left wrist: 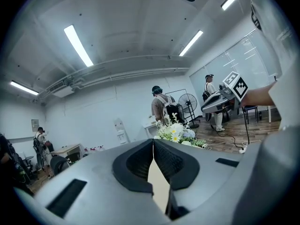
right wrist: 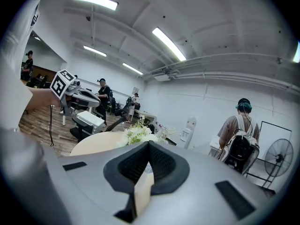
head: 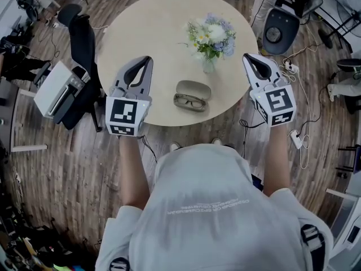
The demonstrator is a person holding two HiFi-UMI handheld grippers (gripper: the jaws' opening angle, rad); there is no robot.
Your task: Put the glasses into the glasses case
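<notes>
Head view: glasses [head: 190, 101] lengthwise left-to-right beside glasses case [head: 193, 87]; left gripper [head: 148, 59], right gripper [head: 246, 57] fingers closed, empty.

Table [head: 141, 27] is bare on the left half and far side, open room there. Flowers [head: 211, 35] in a vase [head: 208, 66] stand just behind the case [head: 193, 87], right of centre, and crowd its far side. Glasses [head: 190, 101] lie just in front of the case, toward the near edge. Nothing else is on that strip, so it is open from above and from the person's side. Left gripper [head: 148, 60] is over the left rim, with bare top between it and the glasses. Right gripper [head: 249, 57] is at the right rim near the flowers, and the vase stands partly between it and the case. Chair [head: 82, 35] and white box [head: 56, 89] crowd the floor left of the table.
</notes>
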